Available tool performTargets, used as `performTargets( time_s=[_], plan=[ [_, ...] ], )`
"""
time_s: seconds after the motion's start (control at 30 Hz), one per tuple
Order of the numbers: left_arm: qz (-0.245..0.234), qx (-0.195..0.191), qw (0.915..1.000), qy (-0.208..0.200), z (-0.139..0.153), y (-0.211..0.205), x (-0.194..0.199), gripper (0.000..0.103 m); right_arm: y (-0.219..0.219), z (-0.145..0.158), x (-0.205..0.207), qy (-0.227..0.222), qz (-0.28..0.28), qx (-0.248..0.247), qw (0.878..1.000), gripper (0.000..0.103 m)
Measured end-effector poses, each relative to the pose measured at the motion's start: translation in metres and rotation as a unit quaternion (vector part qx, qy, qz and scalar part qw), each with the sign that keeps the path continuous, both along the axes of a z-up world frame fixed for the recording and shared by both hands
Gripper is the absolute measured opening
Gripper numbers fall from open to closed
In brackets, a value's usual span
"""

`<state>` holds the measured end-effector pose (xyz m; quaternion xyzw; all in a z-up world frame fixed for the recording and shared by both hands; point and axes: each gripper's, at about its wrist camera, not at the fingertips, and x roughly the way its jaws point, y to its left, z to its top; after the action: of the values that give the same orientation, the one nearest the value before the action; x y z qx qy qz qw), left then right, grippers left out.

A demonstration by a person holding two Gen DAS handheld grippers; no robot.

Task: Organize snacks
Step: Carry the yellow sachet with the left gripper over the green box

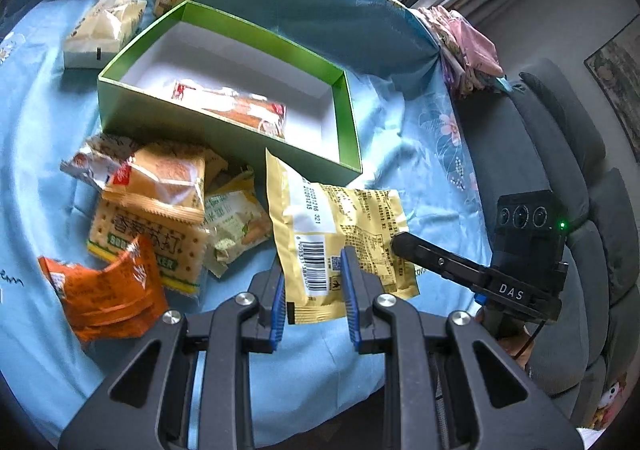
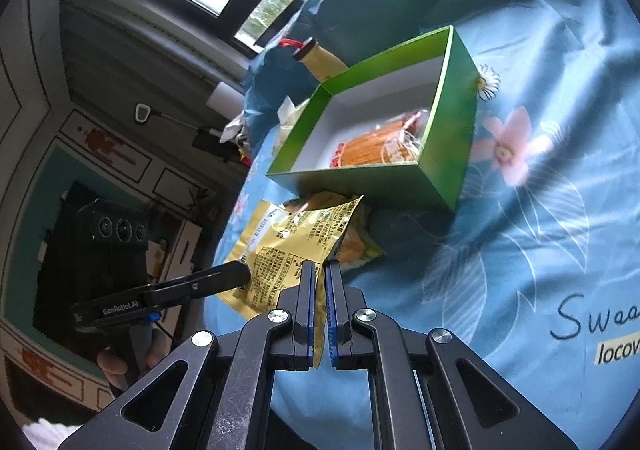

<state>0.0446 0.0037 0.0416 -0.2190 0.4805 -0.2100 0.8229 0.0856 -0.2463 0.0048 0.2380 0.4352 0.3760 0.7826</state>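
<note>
The right gripper (image 2: 319, 270) is clamped on a yellow packet (image 1: 340, 226) near a green box (image 1: 224, 89), while the left gripper (image 1: 314, 274) stands apart around it.

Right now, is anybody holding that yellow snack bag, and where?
Yes. The right hand-held gripper pinches the yellow snack bag at one edge. The left hand-held gripper is open around its barcode end.

The left black two-finger gripper (image 1: 316, 290) is held wide apart at the bottom middle. The right black two-finger gripper (image 2: 320, 310) is squeezed nearly together.
</note>
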Motion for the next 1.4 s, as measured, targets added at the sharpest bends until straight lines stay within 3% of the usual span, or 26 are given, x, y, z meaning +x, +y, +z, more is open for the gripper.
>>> performTargets(
  time_s=[0.73,1.4],
  plan=[
    [0.008,0.007,0.9997,-0.024,0.029,0.02,0.055,0.022,0.02,0.038,0.047,-0.041,0.002,-0.016,0.999,0.007],
    [0.021,0.011,0.9997,0.005,0.009,0.031,0.118,0.023,0.036,0.032,0.105,-0.037,-0.003,-0.041,0.998,0.007]
  ],
)
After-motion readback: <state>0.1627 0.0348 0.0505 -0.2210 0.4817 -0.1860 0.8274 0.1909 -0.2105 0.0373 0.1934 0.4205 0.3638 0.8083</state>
